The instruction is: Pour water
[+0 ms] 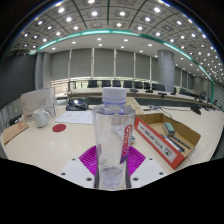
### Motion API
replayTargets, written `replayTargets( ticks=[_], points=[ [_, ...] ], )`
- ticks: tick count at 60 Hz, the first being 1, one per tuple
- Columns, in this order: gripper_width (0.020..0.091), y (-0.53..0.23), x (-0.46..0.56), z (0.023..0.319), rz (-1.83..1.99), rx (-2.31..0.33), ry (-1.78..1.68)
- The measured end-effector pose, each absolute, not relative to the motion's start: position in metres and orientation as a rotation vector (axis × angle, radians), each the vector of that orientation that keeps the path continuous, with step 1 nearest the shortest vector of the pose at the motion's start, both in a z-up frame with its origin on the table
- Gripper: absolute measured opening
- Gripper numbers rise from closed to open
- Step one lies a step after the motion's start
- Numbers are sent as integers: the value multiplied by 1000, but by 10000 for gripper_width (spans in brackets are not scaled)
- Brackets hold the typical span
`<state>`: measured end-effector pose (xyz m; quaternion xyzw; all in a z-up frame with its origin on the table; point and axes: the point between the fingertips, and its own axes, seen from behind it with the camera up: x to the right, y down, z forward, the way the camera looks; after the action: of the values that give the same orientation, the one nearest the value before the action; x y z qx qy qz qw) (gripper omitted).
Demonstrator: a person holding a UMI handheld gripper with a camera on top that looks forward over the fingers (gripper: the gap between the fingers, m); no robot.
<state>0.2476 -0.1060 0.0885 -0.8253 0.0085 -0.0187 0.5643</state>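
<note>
**newbie:** Bottle (112,135) is right up close, clear plastic, white cap, red label, upright. Is the gripper (112,160) squeezing it?

**regular:** Looks like it, purple pads (92,158) sit tight against both sides, so it's clamped on the bottle.

**newbie:** What's around it?

**regular:** Pale table (60,140) under it. Open cardboard box (166,137) right of the bottle, red disc (59,127) to its left, white cup (40,117) further left.

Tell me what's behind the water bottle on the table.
Behind the water bottle, gripped between the pink pads, lies bare table, then a desk row with chairs. The bottle covers whatever sits directly behind it.
</note>
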Motion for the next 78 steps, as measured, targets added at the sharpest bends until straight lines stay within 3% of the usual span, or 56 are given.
replayTargets(
  ticks=[15,37,47,56,78],
  points=[
    [350,-85,234,121,-171,-1935,-42],
    [350,7,134,244,-596,-1795,-296],
    [350,66,61,279,-877,-1681,-547],
    [348,115,-2,283,-1152,-1512,-836],
    [350,186,-84,231,-1658,-1028,-1443]
  ],
)
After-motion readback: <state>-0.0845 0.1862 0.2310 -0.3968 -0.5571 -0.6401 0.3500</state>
